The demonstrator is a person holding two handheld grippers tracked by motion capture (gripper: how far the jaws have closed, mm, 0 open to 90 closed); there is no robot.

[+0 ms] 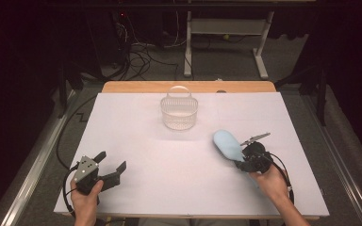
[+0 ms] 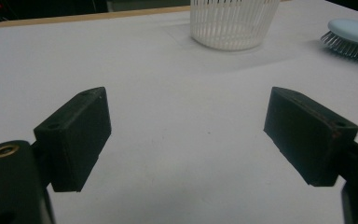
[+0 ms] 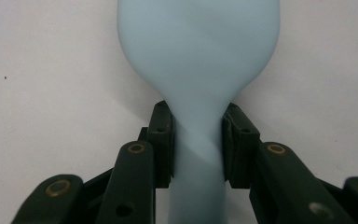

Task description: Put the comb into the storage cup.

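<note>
A light blue hairbrush [image 1: 227, 143] lies bristles-down at the right of the white table, its head pointing toward the far left. My right gripper [image 1: 241, 159] is shut on its handle. In the right gripper view both black pads [image 3: 162, 140] press the sides of the narrow handle [image 3: 198, 154], and the oval head [image 3: 198, 56] spreads out beyond them. My left gripper [image 1: 111, 161] rests near the front left corner, open. In the left gripper view its jaws stand wide apart around bare table [image 2: 186, 126]. The brush [image 2: 354, 32] shows there at the far right.
A white slatted basket [image 1: 179, 113] with a hoop handle stands at the middle back of the table, also in the left gripper view [image 2: 233, 23]. A wooden edge [image 1: 188, 86] borders the far side. Cables and desk legs lie on the floor beyond.
</note>
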